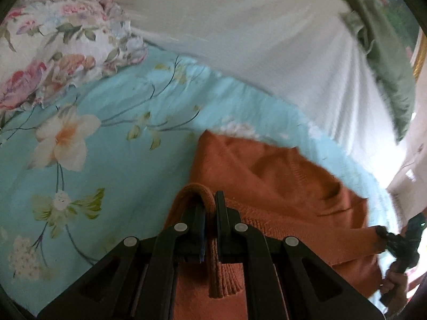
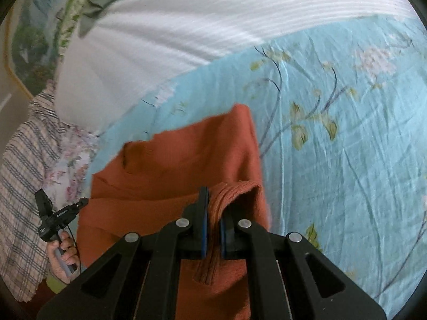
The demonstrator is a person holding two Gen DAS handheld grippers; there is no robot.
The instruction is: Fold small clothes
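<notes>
Now rust garment (image 1: 267, 176) pinched, both hand-held grippers

Both wrist views look closely down their fingers, sharing the orange garment (image 1: 267, 186) (image 2: 173, 165) and floral bedsheet (image 1: 120, 146) (image 2: 347, 160).

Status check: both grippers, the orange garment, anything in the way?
Left gripper shut on orange garment, ribbed edge. Right gripper shut on the same edge. Garment lifted over blue floral sheet. Nothing blocking in view.
</notes>
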